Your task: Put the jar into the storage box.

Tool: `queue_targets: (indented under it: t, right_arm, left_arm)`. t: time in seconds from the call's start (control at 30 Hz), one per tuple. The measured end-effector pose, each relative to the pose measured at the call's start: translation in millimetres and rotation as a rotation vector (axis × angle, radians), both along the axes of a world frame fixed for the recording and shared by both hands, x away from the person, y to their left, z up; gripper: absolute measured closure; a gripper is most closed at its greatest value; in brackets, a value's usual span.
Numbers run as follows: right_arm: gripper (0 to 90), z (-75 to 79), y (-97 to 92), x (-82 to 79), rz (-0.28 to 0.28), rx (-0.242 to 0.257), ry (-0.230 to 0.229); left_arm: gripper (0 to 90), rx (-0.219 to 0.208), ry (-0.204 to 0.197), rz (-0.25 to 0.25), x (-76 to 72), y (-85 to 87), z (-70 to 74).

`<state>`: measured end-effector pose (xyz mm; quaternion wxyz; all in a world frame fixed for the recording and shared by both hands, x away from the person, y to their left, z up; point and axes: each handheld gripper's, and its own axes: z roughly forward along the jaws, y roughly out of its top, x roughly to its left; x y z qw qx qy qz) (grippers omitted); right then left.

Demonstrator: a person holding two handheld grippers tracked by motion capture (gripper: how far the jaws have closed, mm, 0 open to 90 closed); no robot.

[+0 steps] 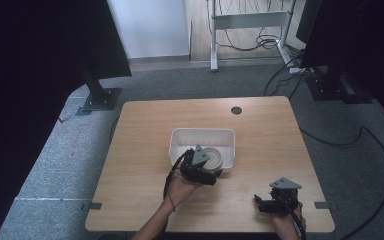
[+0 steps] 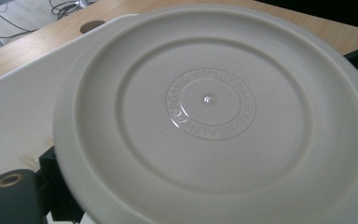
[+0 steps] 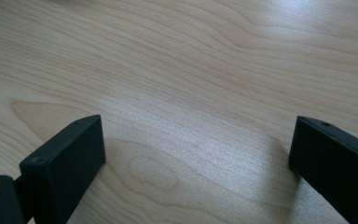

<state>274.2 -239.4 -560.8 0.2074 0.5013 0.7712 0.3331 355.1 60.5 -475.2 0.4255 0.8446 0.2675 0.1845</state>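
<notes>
Left gripper point(image 1: 215, 172), held in a hand point(image 1: 180, 190) at the table's six o'clock side, grips the rim of a round off-white plate point(image 2: 214, 112), underside facing its camera, with embossed lettering ringing the centre. That plate sits over the near, six o'clock end of a white rectangular bin point(image 1: 180, 140) at the middle of the wooden table point(image 1: 145, 125). Right gripper point(image 1: 258, 204), toward four o'clock near the table's edge, rests with jaws spread wide and empty above bare wood.
</notes>
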Motion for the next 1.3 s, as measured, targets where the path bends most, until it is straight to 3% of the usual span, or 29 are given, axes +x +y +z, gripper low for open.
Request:
queue_targets:
  t: [0.77,1.3]
  right_arm:
    - [3.0,0.0,0.0,0.1,0.000,0.001,0.000]
    - [3.0,0.0,0.0,0.0,-0.001,0.001,0.001]
  left_arm:
    - [10.4,0.002,-0.029,0.041,19.9,-7.8,-1.8]
    - [10.5,-0.007,-0.026,0.109,37.5,-9.2,-13.9]
